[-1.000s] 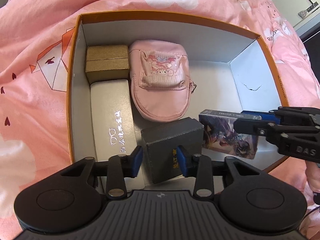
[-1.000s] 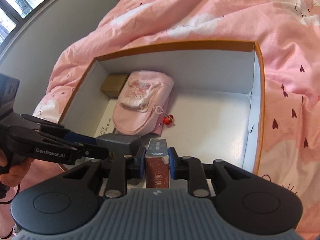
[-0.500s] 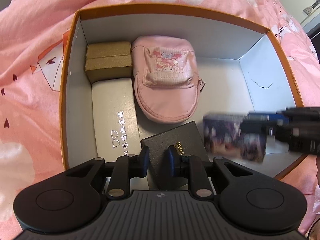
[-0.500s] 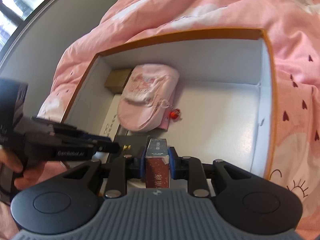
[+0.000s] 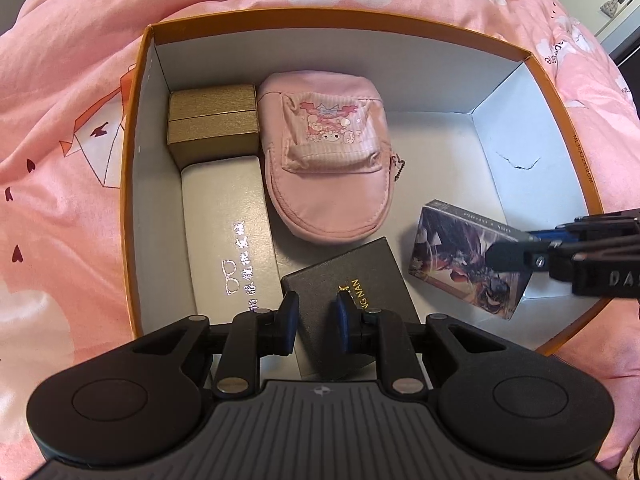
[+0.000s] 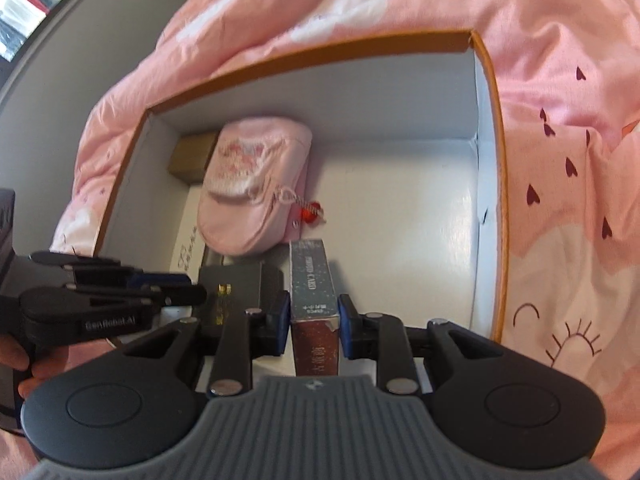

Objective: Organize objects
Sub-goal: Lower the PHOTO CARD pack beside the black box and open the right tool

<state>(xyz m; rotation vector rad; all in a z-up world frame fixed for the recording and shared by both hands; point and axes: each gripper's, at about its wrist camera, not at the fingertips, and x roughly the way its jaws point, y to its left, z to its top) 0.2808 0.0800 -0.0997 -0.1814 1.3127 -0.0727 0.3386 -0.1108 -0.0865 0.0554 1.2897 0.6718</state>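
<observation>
An orange-rimmed white box (image 5: pixel 576 152) lies on a pink bed cover. Inside are a gold box (image 5: pixel 212 120), a white glasses case (image 5: pixel 228 236), a pink pouch (image 5: pixel 328 160) and a black box (image 5: pixel 352 296). My left gripper (image 5: pixel 313 322) hangs open and empty just above the black box's near part. My right gripper (image 6: pixel 313 320) is around a card box (image 6: pixel 314 304), also in the left wrist view (image 5: pixel 468 264); small gaps show between its pads and the box, which sits low by the box's right side.
The pink bed cover (image 5: pixel 68 160) surrounds the box on all sides. The box's right half has a bare white floor (image 6: pixel 400 216). A red charm (image 6: pixel 312 212) hangs from the pouch. A grey wall (image 6: pixel 60 40) lies beyond the bed.
The left gripper let go of the black box, which went from standing to lying flat, and lifted back. The right gripper carried the card box lower into the box and its jaws eased open.
</observation>
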